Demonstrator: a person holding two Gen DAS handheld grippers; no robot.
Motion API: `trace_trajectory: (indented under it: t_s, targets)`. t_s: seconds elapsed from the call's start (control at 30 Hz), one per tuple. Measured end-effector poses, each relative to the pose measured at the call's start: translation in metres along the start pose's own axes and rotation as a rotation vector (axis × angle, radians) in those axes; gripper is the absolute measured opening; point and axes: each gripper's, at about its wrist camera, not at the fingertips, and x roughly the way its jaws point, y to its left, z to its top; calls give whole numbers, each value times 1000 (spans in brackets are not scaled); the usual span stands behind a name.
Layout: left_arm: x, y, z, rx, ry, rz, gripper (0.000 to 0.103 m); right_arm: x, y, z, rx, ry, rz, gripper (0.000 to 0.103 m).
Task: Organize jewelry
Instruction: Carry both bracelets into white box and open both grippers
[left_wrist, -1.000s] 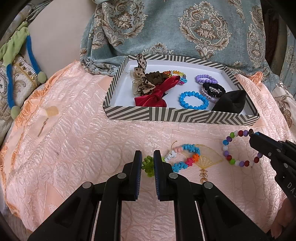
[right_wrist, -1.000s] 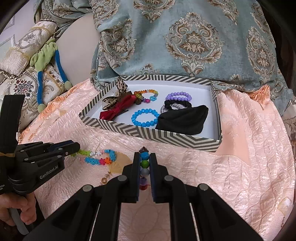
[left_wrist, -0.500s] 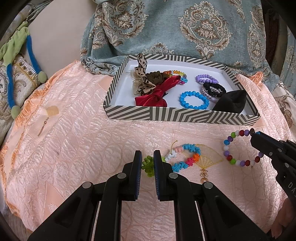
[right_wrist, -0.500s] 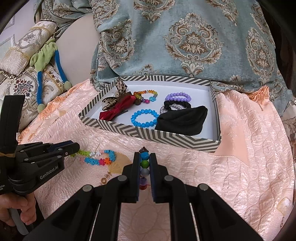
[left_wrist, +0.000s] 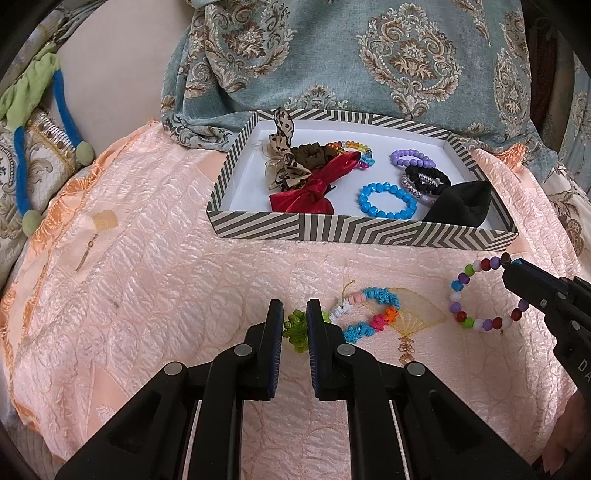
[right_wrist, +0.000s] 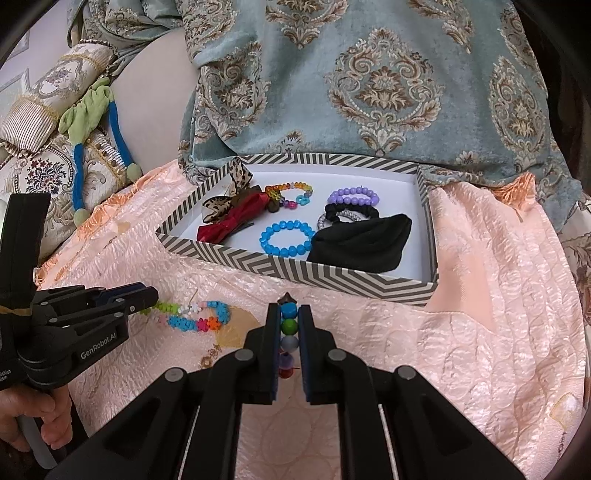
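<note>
Item 1: bead bracelet (left_wrist: 484, 293), multicolour, on the pink bedspread (left_wrist: 166, 280) near its right side, just in front of the box's (left_wrist: 362, 230) front right corner. My right gripper (right_wrist: 288, 332) has its fingers closed on the bracelet's far right arc; in the right wrist view the beads stand in a line between the pads, running along the fingers. The rest of the loop lies flat to the gripper's left.

Item 2: flower bracelet (left_wrist: 364, 314), blue, pink and orange with a green end (left_wrist: 295, 330), on the bedspread in front of the box's front wall, about mid-width. My left gripper (left_wrist: 294, 325) sits at that green end with the fingers nearly together; I cannot tell whether they pinch it or only frame it. The bracelet's long axis runs rightward and slightly away from the fingertips.

Item 3: box, striped walls, white floor, at the bedspread's far edge. Holds bows, scrunchies and several bracelets. Bare floor shows at the front left corner and along the right wall.

Note: the box lies straight ahead of both grippers. My right is nearer the bare right wall, so I judge the bead bracelet goes in there, lifted over the front wall.
</note>
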Motion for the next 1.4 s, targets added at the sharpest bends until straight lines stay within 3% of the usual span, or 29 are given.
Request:
trace_trajectory:
  t_s: [0.27,0.47,0.63,0.87,1.1,1.23,1.4]
  targets:
    - [-25,2,25,-42,-39,-87,0,-13,0,21,-8,-36,-7,9]
    - [-46,-9,66,-28,-92,-137,0,-24,-16,74,35,-98,26,9]
    - [-45,-23,108,-9,-120,-151,0,-1,-36,117,87,-86,38,9]
    - [-7,-56,159,14,-121,-181,0,54,-71,151,139,-24,8,9]
    - [56,-65,172,-28,-61,-277,0,93,-96,161,166,16,-44,9]
    - [87,-49,164,-24,-6,-201,0,118,-91,165,113,52,-121,9]
    - [108,-20,151,-52,53,-117,0,157,-85,155,144,131,-69,9]
